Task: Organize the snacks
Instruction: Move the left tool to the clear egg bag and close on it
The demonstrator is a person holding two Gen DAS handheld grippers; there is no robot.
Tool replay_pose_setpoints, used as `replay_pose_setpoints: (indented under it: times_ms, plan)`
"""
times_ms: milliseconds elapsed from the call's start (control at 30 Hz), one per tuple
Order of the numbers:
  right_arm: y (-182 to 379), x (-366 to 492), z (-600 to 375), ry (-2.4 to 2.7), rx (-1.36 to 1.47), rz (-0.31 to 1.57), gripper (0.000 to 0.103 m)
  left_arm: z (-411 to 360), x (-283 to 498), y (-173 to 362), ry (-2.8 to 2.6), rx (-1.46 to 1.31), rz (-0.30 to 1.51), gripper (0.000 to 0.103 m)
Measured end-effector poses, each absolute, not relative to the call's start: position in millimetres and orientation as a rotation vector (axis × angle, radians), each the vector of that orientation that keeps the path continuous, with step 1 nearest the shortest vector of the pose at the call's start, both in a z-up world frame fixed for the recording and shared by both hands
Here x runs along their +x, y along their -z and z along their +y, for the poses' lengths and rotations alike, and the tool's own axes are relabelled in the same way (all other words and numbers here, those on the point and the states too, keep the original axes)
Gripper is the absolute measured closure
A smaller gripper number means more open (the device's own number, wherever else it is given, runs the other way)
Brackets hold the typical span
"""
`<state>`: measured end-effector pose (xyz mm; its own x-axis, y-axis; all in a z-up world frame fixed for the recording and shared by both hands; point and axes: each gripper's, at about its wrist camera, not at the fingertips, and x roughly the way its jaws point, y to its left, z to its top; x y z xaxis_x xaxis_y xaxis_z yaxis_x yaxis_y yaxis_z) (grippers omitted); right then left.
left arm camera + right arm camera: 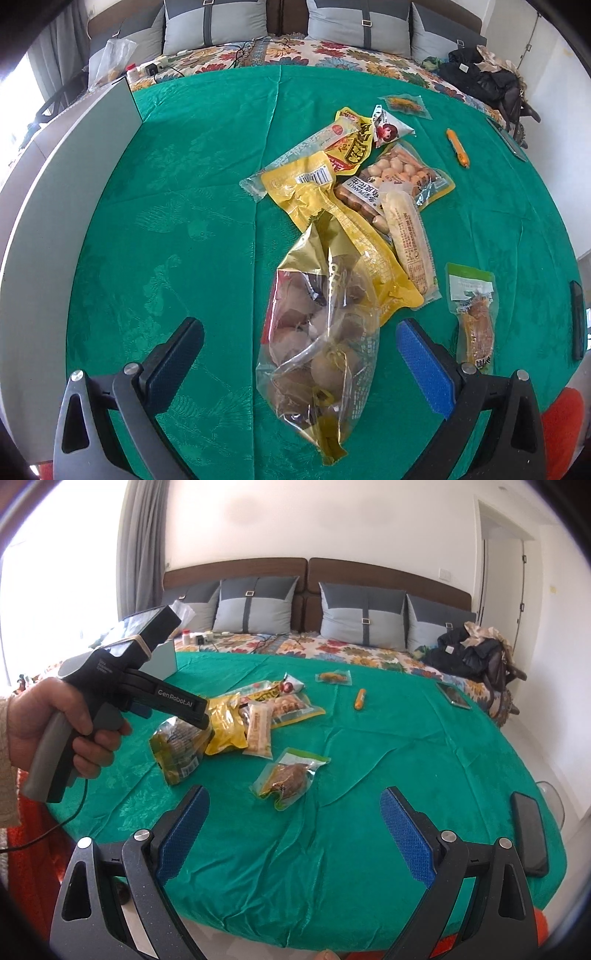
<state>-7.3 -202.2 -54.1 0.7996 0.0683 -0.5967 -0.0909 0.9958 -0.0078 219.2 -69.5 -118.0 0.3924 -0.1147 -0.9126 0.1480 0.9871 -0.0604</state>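
A heap of snack packets lies on a green tablecloth (166, 221). Nearest is a clear bag of brown round snacks (317, 354) with gold trim; my left gripper (299, 354) hangs open over it, one finger on each side. Behind it lie a yellow pouch (317, 199), a peanut packet (399, 173) and a long pale bar (406, 236). A small packet with a brown piece (474, 317) lies apart on the right (290, 775). My right gripper (293, 834) is open above bare cloth, nearer than that packet. A hand holds the left gripper's body (122, 679).
An orange sausage stick (458, 147) and a small clear packet (404, 105) lie beyond the heap. A grey-green box (66, 177) stands at the left edge. Phones lie at the right edge (528, 834) and far right (452, 696). A bed with pillows (255, 605) is behind.
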Motion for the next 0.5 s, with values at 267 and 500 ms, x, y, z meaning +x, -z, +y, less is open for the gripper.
replay_pose_setpoints:
  times_ms: [267,500]
  plan:
    - [57.7,4.2,-227.5,-0.068,0.053,0.689,0.007,-64.9,229.6,136.3,0.140,0.079,1.167,0.000]
    - [58.3,8.7,-238.7,-0.050,0.076,0.698,0.007,-28.5,235.7,132.9,0.110,0.030,1.155,0.000]
